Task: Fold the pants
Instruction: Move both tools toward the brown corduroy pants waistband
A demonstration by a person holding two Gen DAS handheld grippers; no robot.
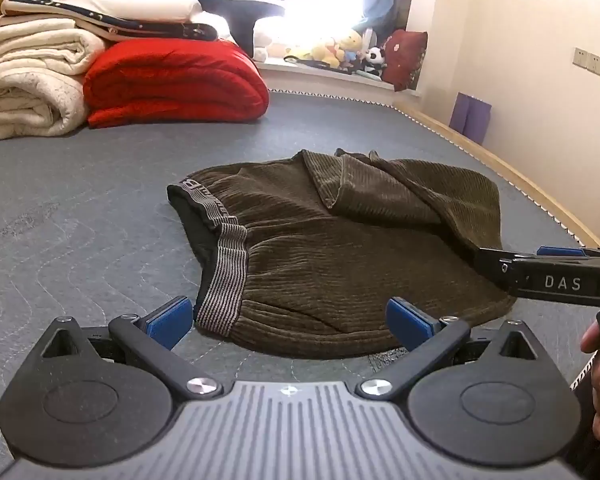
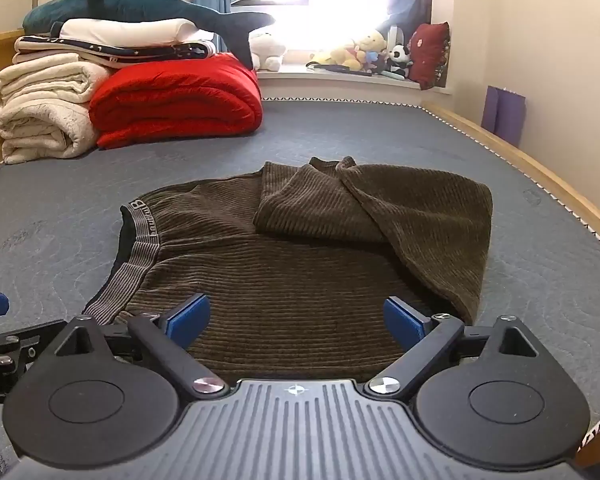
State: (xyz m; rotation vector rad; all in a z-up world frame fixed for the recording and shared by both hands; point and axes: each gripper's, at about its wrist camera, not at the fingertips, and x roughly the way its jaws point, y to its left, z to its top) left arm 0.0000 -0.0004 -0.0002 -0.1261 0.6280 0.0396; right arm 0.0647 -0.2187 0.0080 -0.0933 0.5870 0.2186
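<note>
Brown pants (image 2: 300, 264) folded on the gray mattress (image 2: 60, 208) — left tongs (image 1: 288, 322) and right tongs (image 2: 296, 320) both spread wide, gripping nothing.

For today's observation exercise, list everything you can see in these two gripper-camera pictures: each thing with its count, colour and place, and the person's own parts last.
pants: one, brown corduroy with a grey striped waistband, partly folded on the mattress
mattress: one, grey quilted, under everything
red quilt: one, folded, far left
cream blankets: a stack, left of the red quilt
shark toy: one, dark teal, on top of the stack
soft toys: several, mostly yellow, on the windowsill
cushion: one, dark red, right end of the windowsill
left gripper: open, blue pads, near the waistband
right gripper: open, blue pads, over the near edge
</note>
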